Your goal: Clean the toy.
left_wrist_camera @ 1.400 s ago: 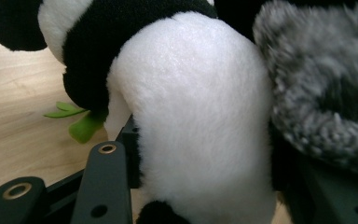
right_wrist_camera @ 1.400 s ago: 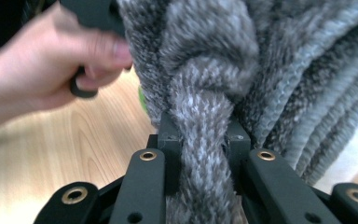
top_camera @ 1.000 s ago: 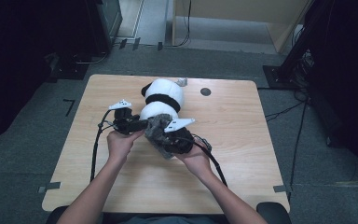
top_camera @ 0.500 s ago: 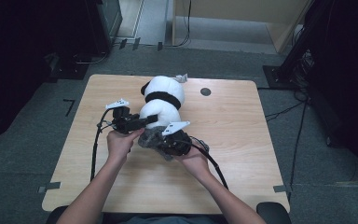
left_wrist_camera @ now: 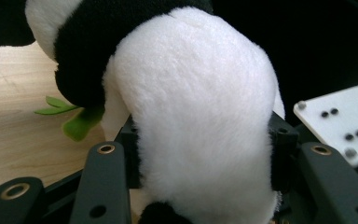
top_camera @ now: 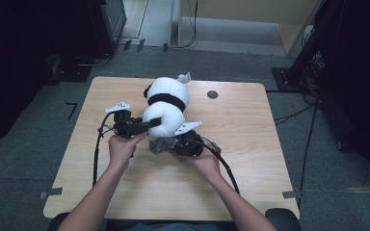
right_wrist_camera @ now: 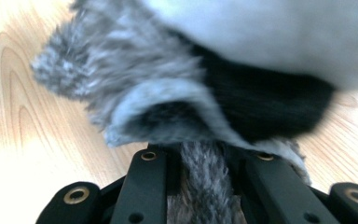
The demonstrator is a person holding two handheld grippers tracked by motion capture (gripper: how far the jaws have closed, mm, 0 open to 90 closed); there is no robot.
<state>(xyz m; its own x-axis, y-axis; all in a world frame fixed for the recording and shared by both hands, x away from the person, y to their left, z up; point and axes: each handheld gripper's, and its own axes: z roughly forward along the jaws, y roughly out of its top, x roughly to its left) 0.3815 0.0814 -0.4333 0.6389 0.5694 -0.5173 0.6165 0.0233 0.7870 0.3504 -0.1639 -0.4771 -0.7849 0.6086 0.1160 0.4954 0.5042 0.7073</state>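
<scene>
We count one panda plush [top_camera: 166,108] on one wooden table [top_camera: 250,144]. One grey furry piece [right_wrist_camera: 121,79] lies at its base, and we see one green felt leaf sprig [left_wrist_camera: 72,119]. Two grippers are at work, left [top_camera: 147,126] and right [top_camera: 161,146], and two hands hold them.
</scene>
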